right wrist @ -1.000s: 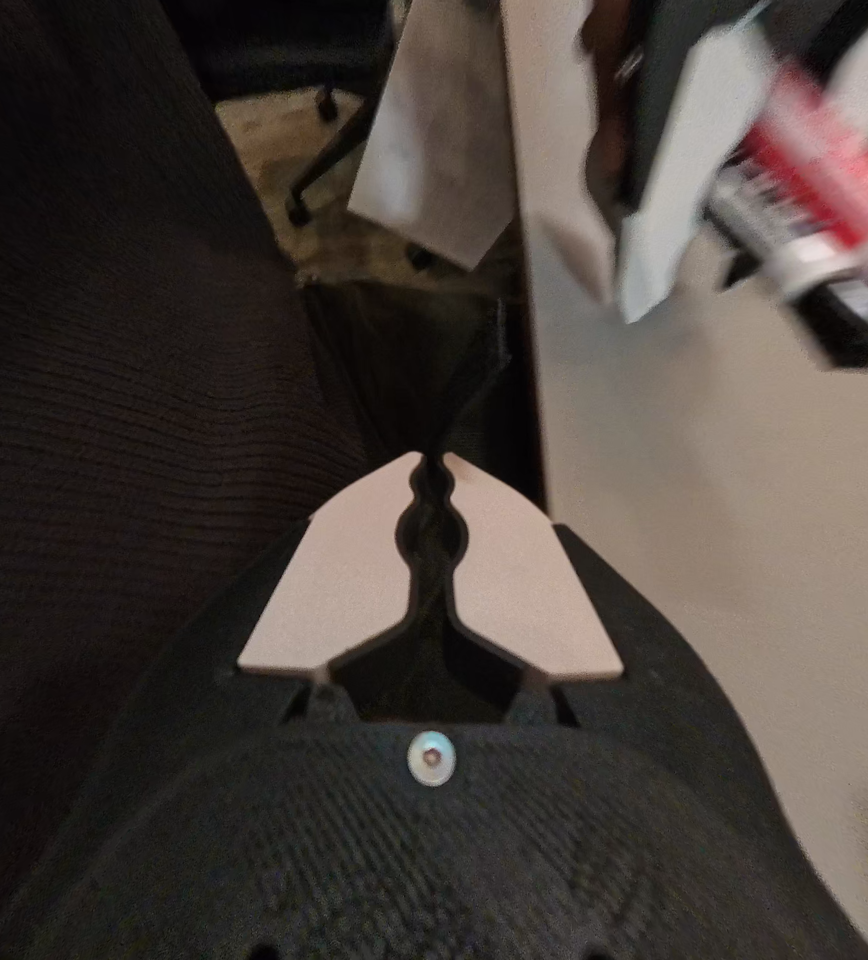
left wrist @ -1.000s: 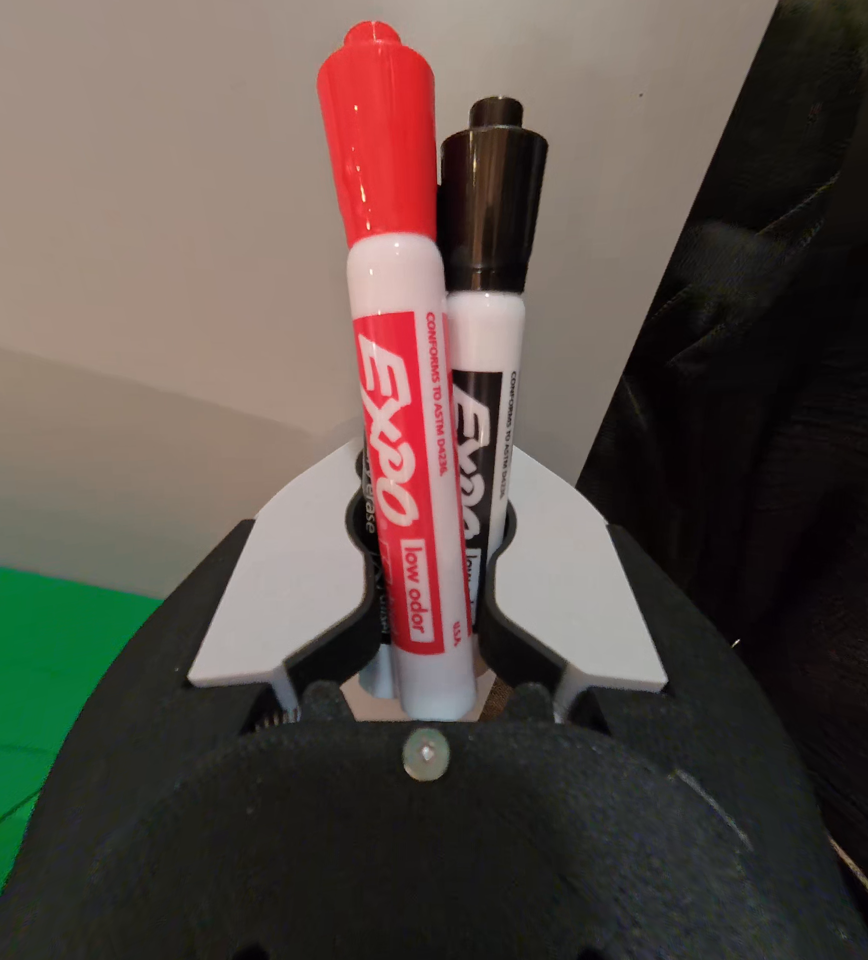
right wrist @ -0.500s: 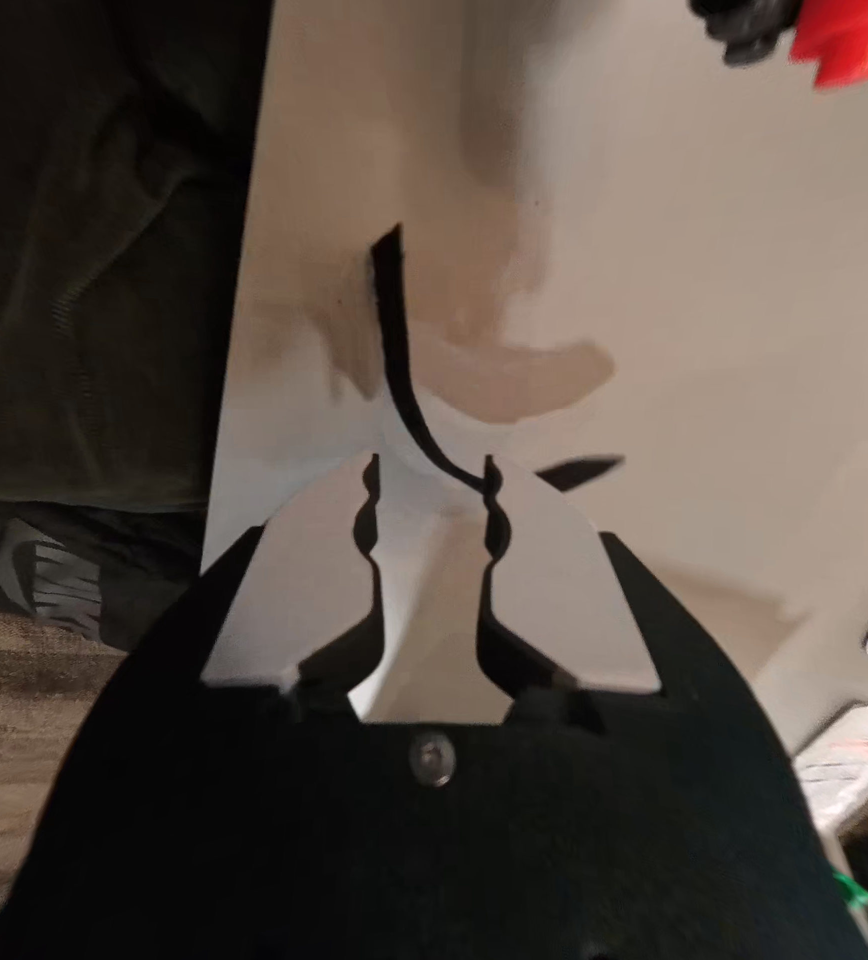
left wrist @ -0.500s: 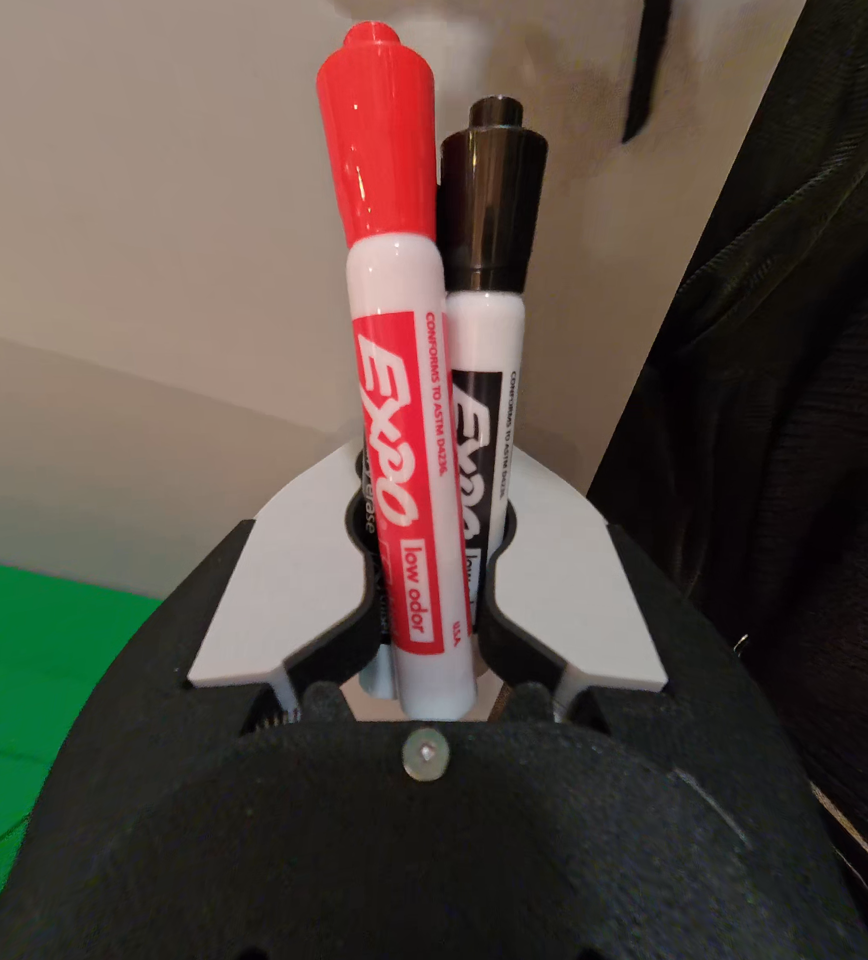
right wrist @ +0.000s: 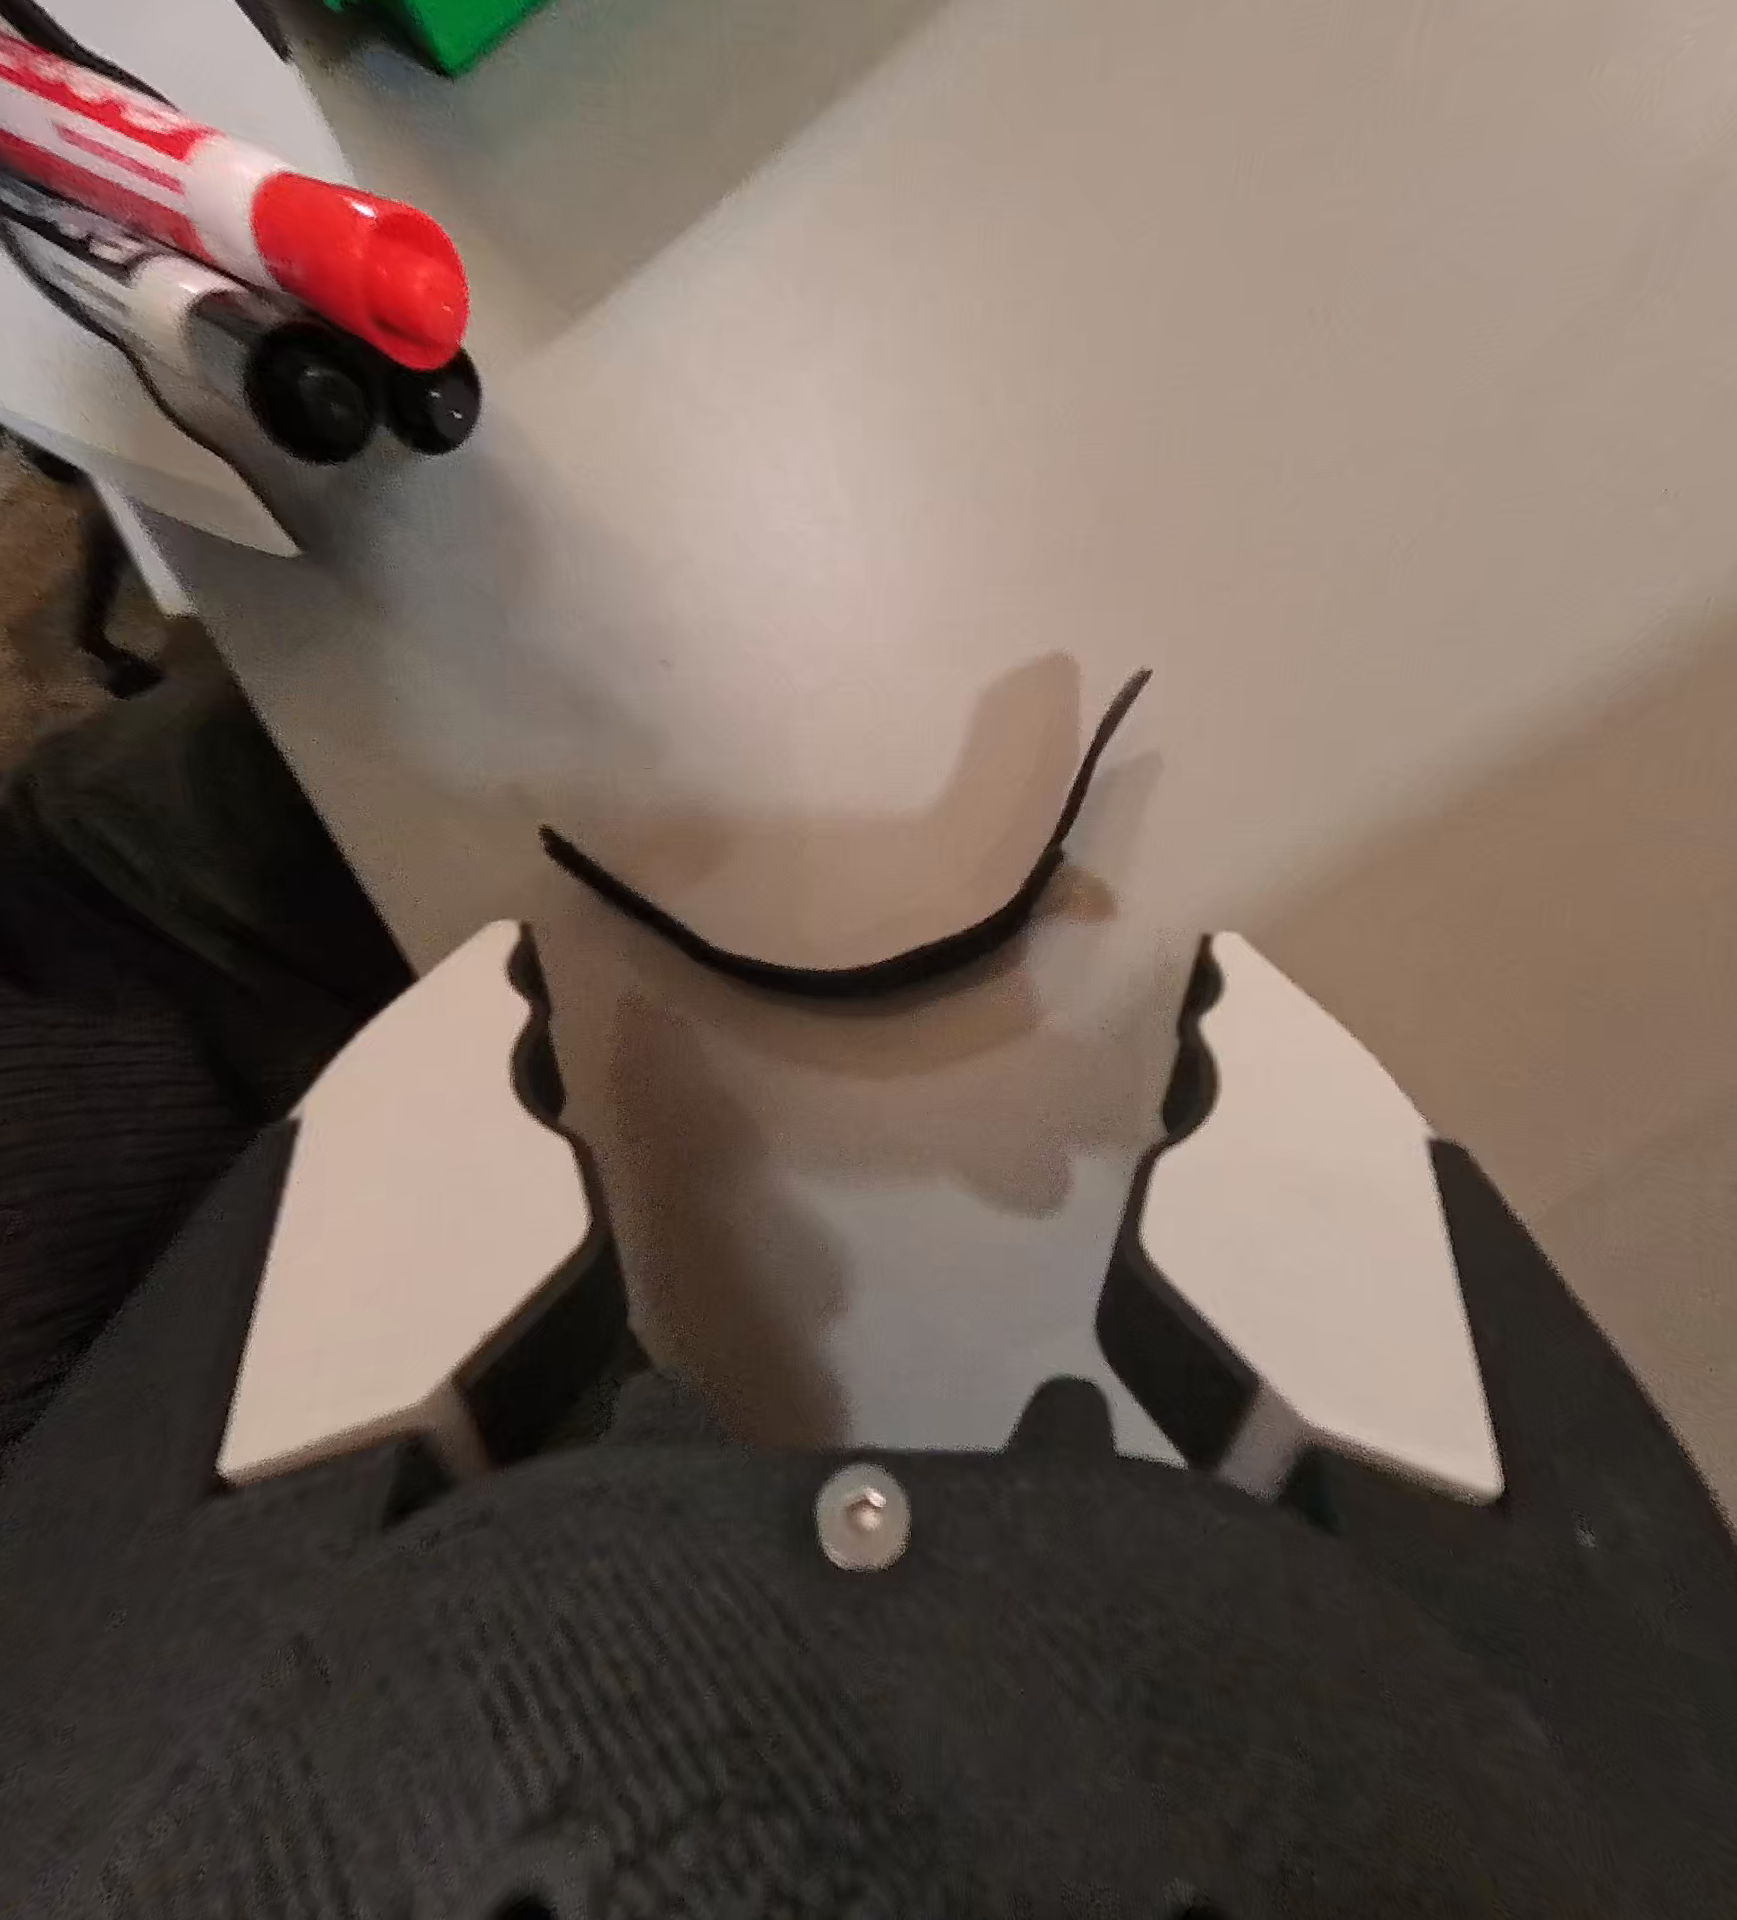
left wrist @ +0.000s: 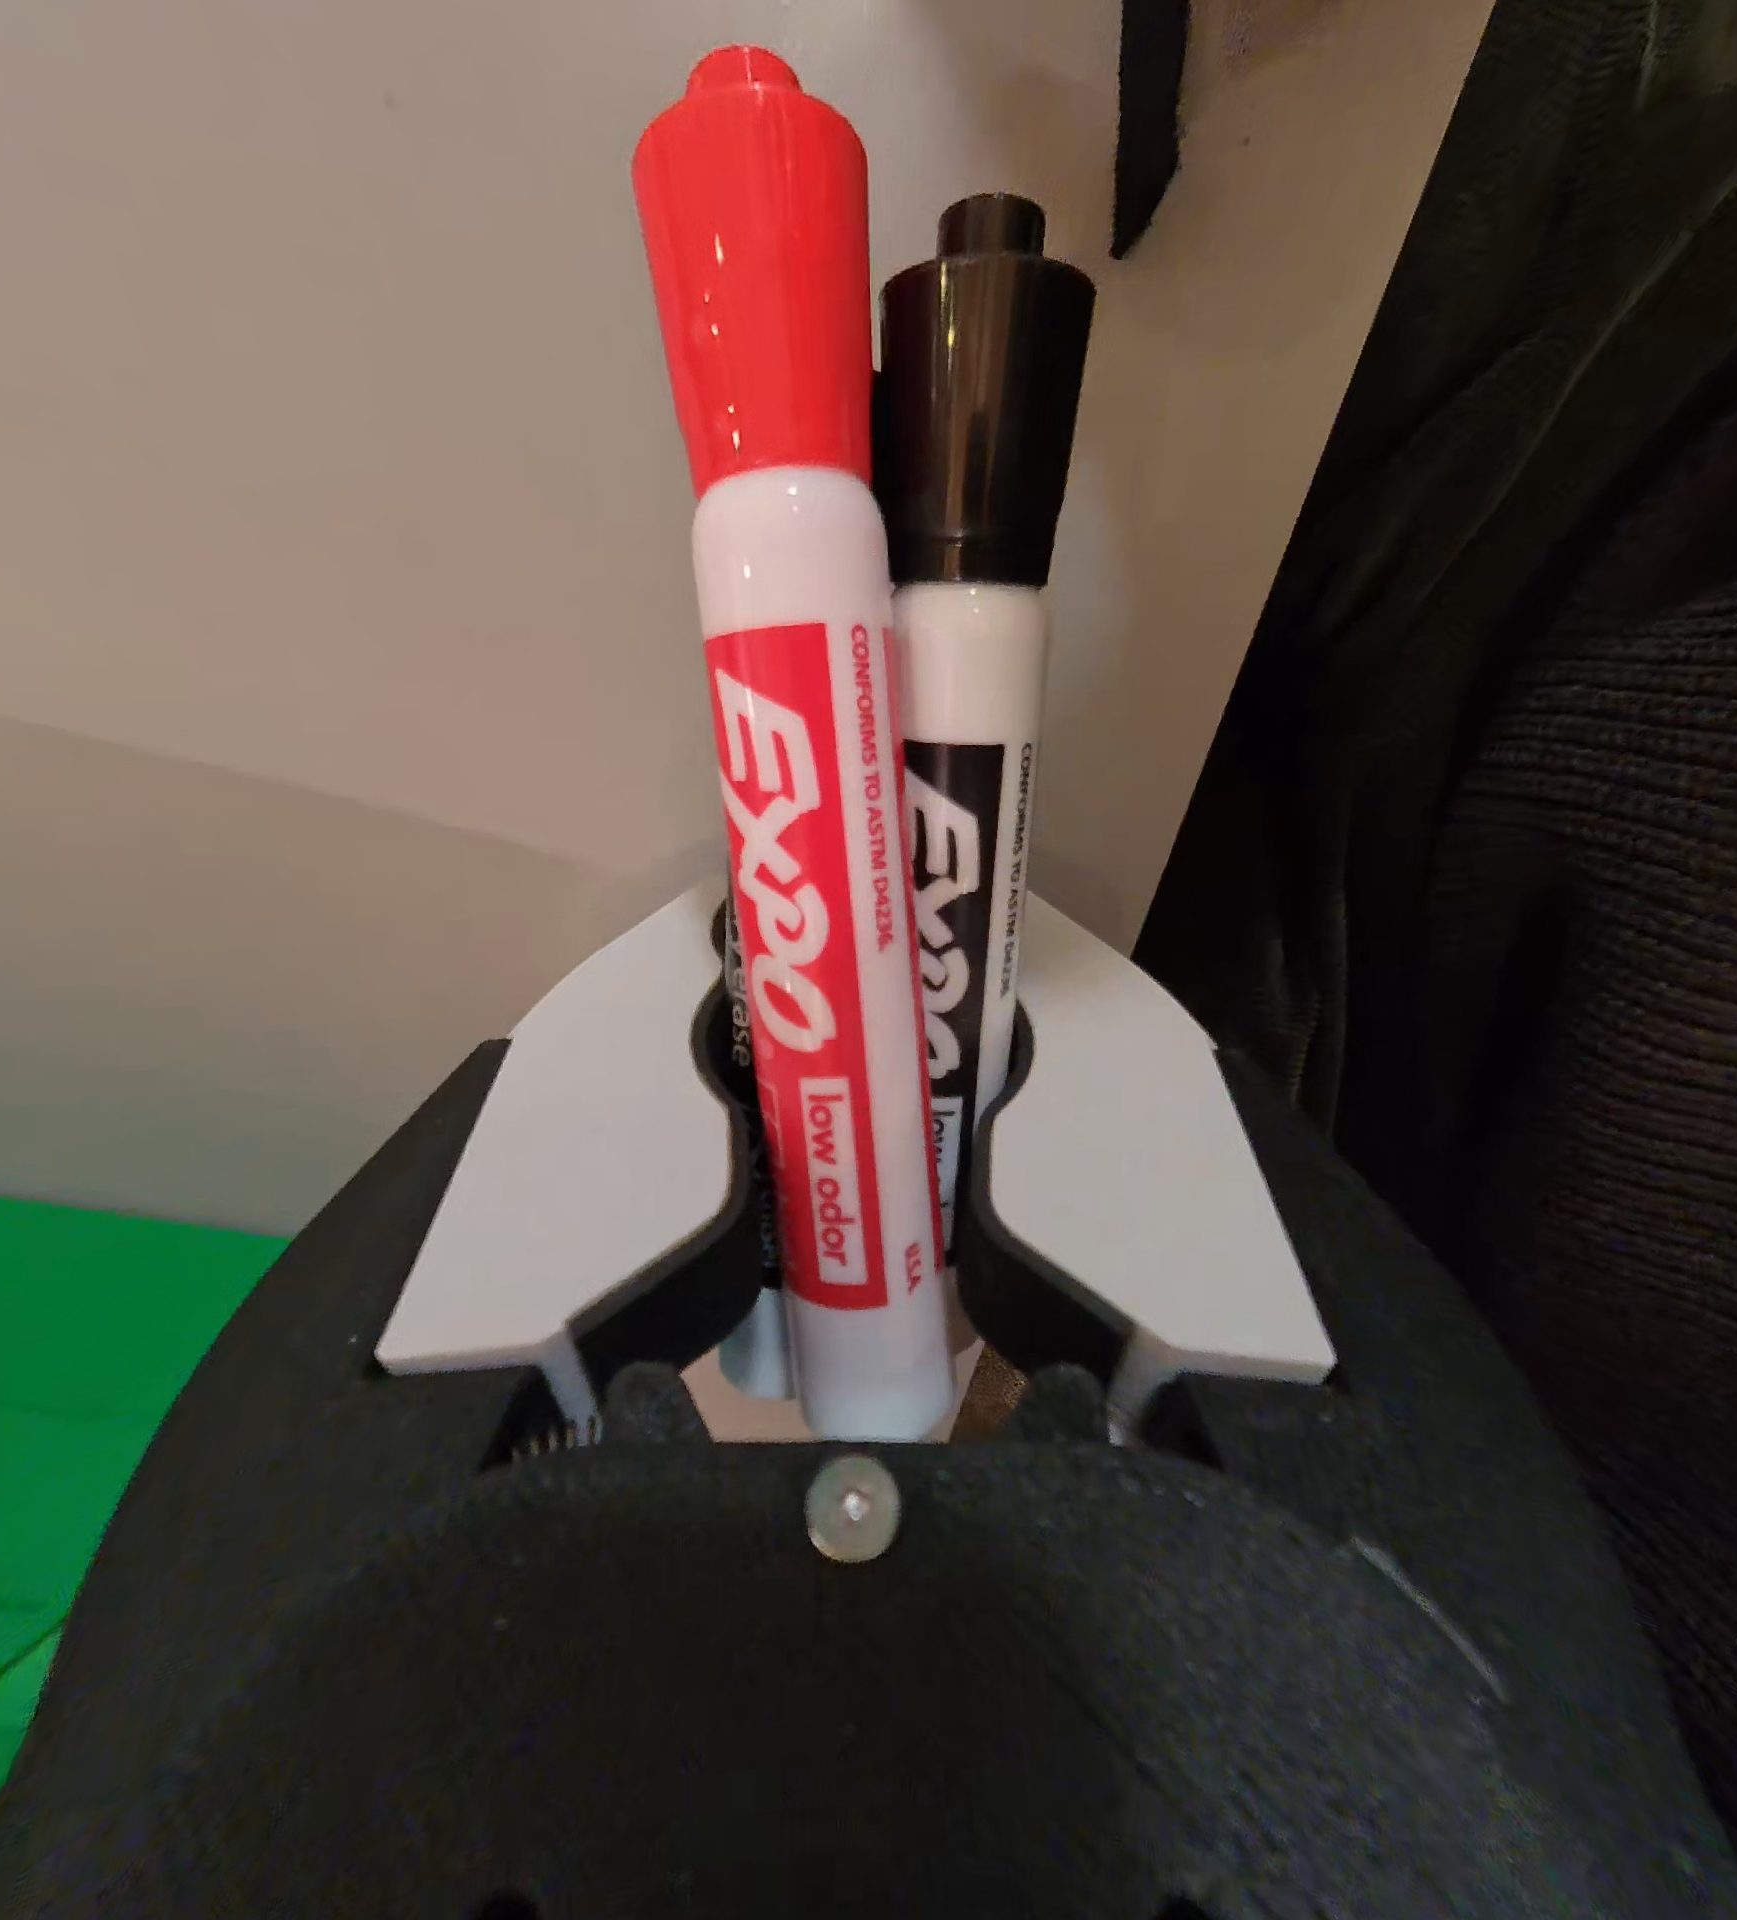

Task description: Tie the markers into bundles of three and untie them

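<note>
Left claw [left wrist: 859,997]: clenched on a bundle of dry-erase markers. The red-capped marker [left wrist: 802,831] lies uppermost and the black-capped marker [left wrist: 978,665] sits just to its right, barrels touching. Their long axes run forward along the fingers, caps pointing away from the camera, butt ends back by the claw's screw. The barrel of a third marker shows under the red one; the right wrist view shows a second black cap end [right wrist: 438,400] beside the first.

Right claw [right wrist: 859,997]: released, jaws spread wide with nothing between them. It hovers over the white desk [right wrist: 1259,416]. Just ahead of its fingertips a black strap [right wrist: 843,956] lies on the desk in a shallow curve, both ends curling away from the claw.

In the right wrist view the marker bundle enters from upper left, caps pointing toward lower right, above the desk's edge. Dark knit clothing [left wrist: 1570,935] lies to the right of the left claw; a green surface [left wrist: 43,1403] shows at lower left.
</note>
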